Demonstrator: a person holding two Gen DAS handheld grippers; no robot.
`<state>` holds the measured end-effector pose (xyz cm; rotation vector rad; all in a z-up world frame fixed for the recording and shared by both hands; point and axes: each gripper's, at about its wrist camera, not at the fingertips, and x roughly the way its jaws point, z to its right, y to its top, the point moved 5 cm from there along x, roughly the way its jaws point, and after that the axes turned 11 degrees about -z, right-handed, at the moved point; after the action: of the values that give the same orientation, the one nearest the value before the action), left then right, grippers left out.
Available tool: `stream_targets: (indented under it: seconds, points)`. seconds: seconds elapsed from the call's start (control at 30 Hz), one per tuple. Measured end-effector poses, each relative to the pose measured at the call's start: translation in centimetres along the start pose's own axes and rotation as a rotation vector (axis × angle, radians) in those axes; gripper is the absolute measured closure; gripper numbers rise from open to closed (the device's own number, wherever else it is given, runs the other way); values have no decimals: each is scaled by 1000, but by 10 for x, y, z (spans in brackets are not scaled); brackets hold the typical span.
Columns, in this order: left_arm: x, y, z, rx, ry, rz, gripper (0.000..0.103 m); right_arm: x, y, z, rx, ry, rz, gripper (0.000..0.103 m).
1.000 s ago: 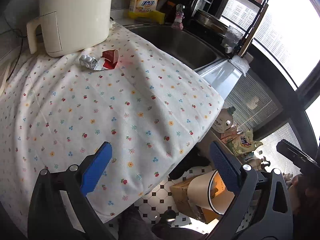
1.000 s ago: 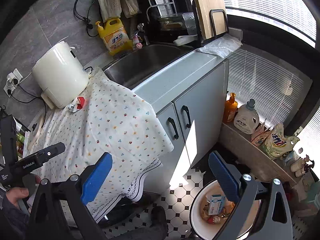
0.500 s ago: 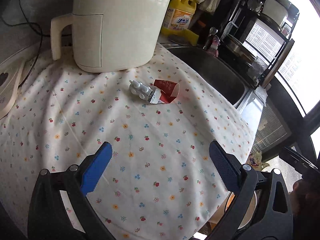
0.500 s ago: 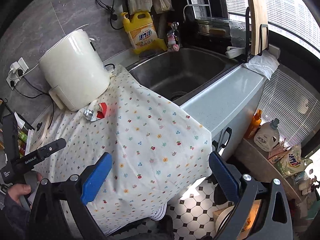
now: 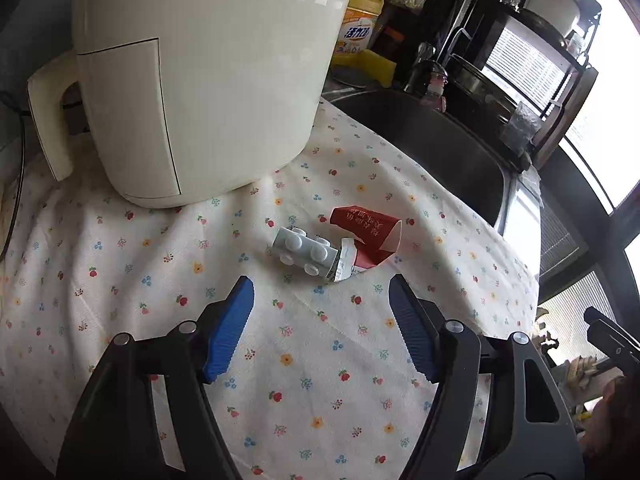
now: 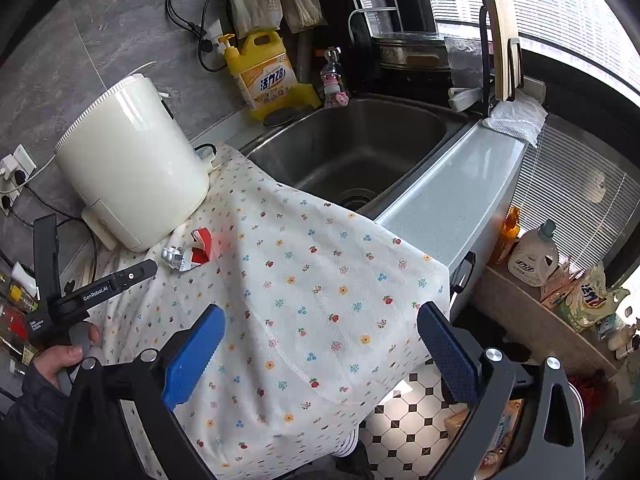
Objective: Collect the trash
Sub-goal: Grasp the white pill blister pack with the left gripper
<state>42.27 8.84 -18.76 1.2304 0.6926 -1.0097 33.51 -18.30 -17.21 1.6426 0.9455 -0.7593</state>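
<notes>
While hovering, left hand-held gripper (image 5: 322, 308) gapes empty, crumpled wrapper (image 5: 362, 242) just beyond

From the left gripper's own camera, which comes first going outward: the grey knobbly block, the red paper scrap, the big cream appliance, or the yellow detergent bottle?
Measured from the left gripper, in the left wrist view:
1. Grey knobbly block, just ahead between the open fingers.
2. Red paper scrap, touching the block, slightly right.
3. Cream appliance, behind, to the left.
4. Yellow detergent bottle, at the back beside the sink.

Red wrapper (image 5: 366, 236), grey brick (image 5: 304, 251), floral cloth (image 5: 312, 360), cream appliance (image 5: 200, 80) perhaps.
</notes>
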Motion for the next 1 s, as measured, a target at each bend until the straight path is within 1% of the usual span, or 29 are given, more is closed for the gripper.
stream_targets:
  seconds: [0.1, 0.17, 0.27, 0.33, 0.4, 0.47, 0.57, 0.67, 0.8, 0.83, 1.0]
  points:
    - [12, 11, -1, 28, 5, -14, 35, 0, 1, 2, 9, -22, 3, 8]
    - [19, 17, -2, 44, 11, -19, 35, 1, 4, 4, 30, -17, 1, 9]
    - [29, 25, -8, 43, 12, -32, 35, 4, 9, 5, 54, -13, 3, 9]
    - [37, 28, -12, 48, 12, -52, 41, 9, 11, 2, 53, -13, -2, 9]
    - [44, 29, -14, 54, 10, -74, 52, 15, 13, -3, 49, -9, -13, 9]
    - [44, 29, -15, 60, 0, -68, 59, 23, 16, -10, 40, 1, -26, 9]
    - [36, 28, -18, 58, 10, -51, 59, 35, 23, -28, -4, 21, -49, 10]
    - [25, 23, -26, 34, -4, -32, 59, 49, 29, -53, -77, 41, -83, 13]
    - [8, 12, -45, -45, -10, 3, 59, 70, 37, -85, -176, 65, -132, 24]
    - [3, 8, -51, -66, -7, 10, 59, 74, 39, -93, -201, 71, -137, 29]
    - [-15, -14, -83, -159, 21, 40, 59, 96, 48, -129, -303, 96, -174, 42]
